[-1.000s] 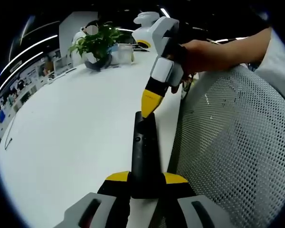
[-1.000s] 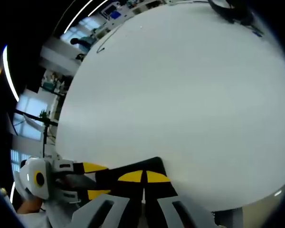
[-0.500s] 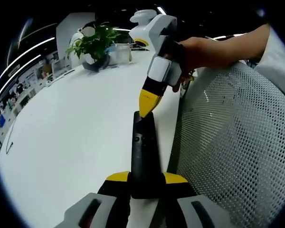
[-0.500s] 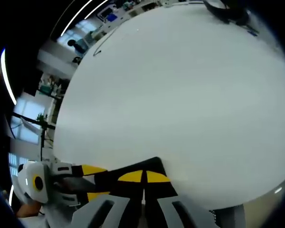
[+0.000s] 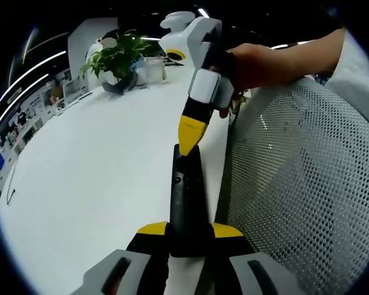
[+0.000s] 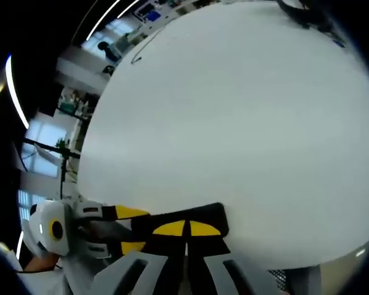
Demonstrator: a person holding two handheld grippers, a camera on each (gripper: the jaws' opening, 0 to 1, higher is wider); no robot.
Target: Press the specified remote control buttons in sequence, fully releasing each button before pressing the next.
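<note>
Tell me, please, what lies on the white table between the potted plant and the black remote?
In the left gripper view that stretch of white table between the potted plant and the black remote is bare; above it hangs the right hand-held gripper, tip at the remote's far end.

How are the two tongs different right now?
The left tongs grip the black remote from both sides near its close end; the right tongs are shut with nothing between them. The left tongs lie low along the white table; the right tongs point steeply down at the remote's far end. Both have yellow tips.
</note>
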